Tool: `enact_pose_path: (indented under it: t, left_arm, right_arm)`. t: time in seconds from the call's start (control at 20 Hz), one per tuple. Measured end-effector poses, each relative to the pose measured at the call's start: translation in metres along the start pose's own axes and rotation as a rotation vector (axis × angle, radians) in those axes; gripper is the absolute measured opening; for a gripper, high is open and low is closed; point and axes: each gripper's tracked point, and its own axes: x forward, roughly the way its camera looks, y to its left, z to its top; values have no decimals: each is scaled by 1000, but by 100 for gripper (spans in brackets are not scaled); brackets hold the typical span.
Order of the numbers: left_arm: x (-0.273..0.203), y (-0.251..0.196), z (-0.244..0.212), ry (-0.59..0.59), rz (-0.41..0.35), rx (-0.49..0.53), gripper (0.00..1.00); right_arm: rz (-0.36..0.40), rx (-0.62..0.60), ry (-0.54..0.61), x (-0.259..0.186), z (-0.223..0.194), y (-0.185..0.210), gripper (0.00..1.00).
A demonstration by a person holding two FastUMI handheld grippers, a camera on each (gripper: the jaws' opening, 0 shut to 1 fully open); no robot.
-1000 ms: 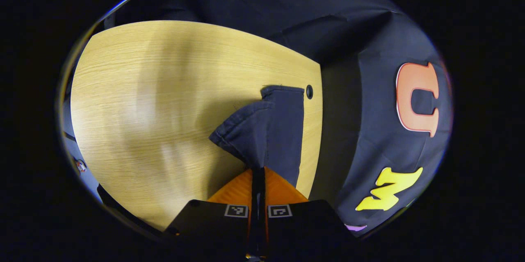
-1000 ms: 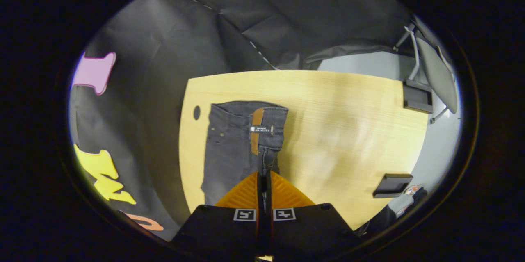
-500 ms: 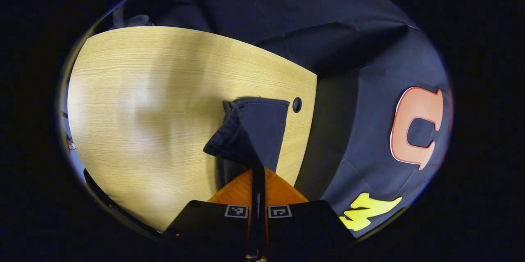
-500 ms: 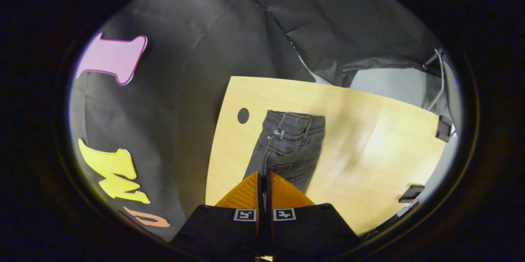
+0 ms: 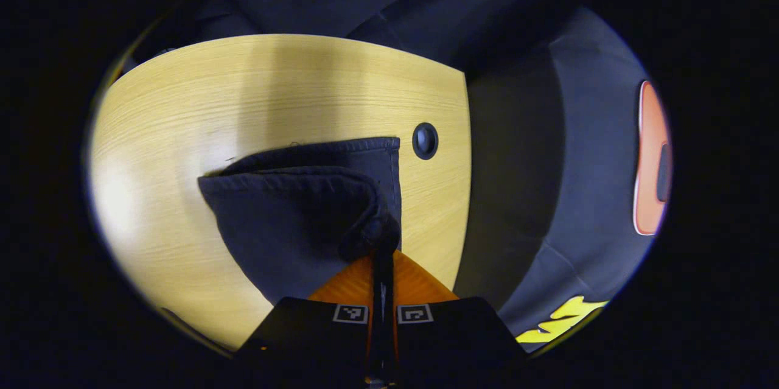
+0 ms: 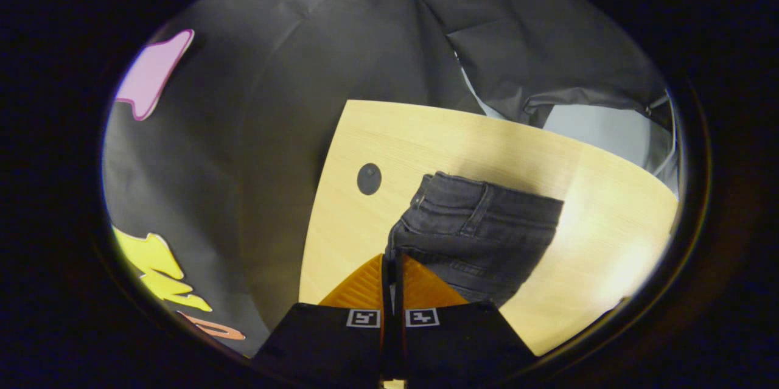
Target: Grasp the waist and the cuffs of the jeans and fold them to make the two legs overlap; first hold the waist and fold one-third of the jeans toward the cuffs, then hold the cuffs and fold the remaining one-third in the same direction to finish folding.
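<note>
both grippers are pinched closed on denim: the left gripper (image 5: 383,253) grips a bunched cuff edge of the jeans (image 5: 304,212), the right gripper (image 6: 392,258) the waistband (image 6: 481,209) corner. the jeans lie on the wooden table (image 5: 243,91) near its edge by the round cable hole (image 5: 425,140), with bare tabletop beyond.

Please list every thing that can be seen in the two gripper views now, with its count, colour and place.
jeans: one, dark grey-black, on the table near its edge by the cloth wall, one end at each gripper
table: one, light wood, under the jeans
round hole: one, dark, in the table beside the jeans
cloth wall: black, behind and beside the table
left gripper: one, shut on the jeans
right gripper: one, shut on the jeans
</note>
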Motion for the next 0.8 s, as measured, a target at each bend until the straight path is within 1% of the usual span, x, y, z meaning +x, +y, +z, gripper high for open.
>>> enact_pose_path:
  t: [0.1, 0.25, 0.35, 0.4, 0.45, 0.5, 0.55, 0.6, 0.65, 0.7, 0.75, 0.8]
  left_arm:
    - [20, 3, 2, 7, 27, 23, 4]
    - [43, 16, 3, 12, 90, 41, 4]
    - [45, 8, 6, 8, 61, 25, 5]
    - [39, -2, 7, 16, 45, 38, 11]
    - [39, -10, 5, 21, 38, 63, 13]
    - [35, -20, 4, 18, 29, 88, 32]
    - [29, -27, 2, 15, 40, 119, 51]
    - [25, -29, 2, 10, 83, 147, 69]
    - [17, -34, 2, 11, 101, 176, 88]
    - [9, -46, 1, 7, 77, 189, 99]
    - [0, -58, 2, -2, 60, 208, 99]
    - [-12, -69, 3, -15, 51, 229, 99]
  right_arm:
    - [-23, -15, 2, 24, 5, -4, 0]
    - [-53, -29, 15, 50, 7, -11, 0]
    - [-51, -34, 15, 62, 8, -11, 1]
    - [-38, -31, 10, 65, 10, -9, 0]
    - [-16, -28, 4, 68, 11, -4, 6]
    - [-11, -29, 4, 66, 11, -5, 7]
    - [-7, -37, -3, 66, 12, -6, 20]
    - [0, -48, -5, 67, 14, -5, 29]
    - [26, -54, -5, 62, 13, 0, 38]
    - [47, -55, -18, 57, 15, 6, 54]
    - [64, -66, -43, 52, 21, 9, 71]
    - [78, -80, -74, 43, 28, 13, 92]
